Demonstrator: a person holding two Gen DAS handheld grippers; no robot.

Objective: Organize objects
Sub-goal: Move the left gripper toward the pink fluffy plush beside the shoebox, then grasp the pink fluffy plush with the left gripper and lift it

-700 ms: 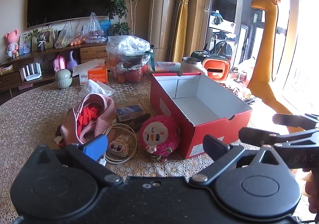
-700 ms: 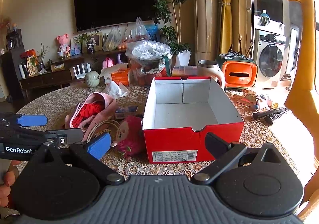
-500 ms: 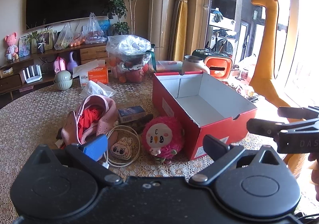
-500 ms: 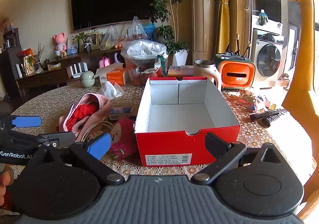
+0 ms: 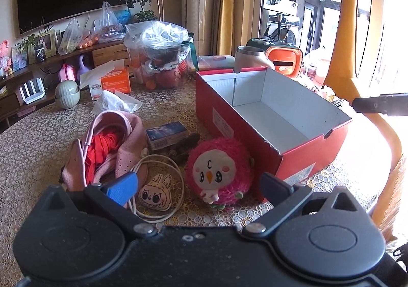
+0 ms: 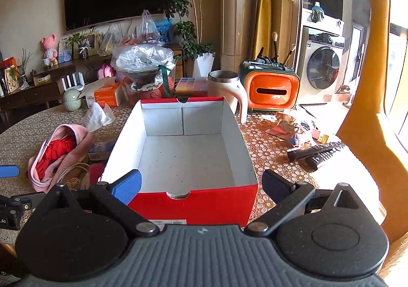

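Note:
An open red shoebox (image 5: 242,118) with a bare white inside stands on the round table; it also fills the middle of the right wrist view (image 6: 193,197). Left of it lie a pink round plush (image 5: 219,169), a small beige rabbit charm (image 5: 154,192) inside a coiled white cable (image 5: 176,172), a small blue box (image 5: 167,134) and a pink pouch with red cloth (image 5: 107,149). My left gripper (image 5: 199,185) is open and empty, just in front of the plush. My right gripper (image 6: 201,185) is open and empty at the box's near wall.
Behind the box stand a plastic-wrapped basket (image 5: 158,57), an orange tissue box (image 5: 114,80), a cream mug (image 6: 227,93) and an orange container (image 6: 272,88). Two remotes (image 6: 318,154) lie right of the box. A tall giraffe toy (image 6: 367,108) stands at the table's right edge.
Both grippers have moved forward toward the table. The left one has closed in on the plush; the right one has come up to the box's near wall. Both stay open.

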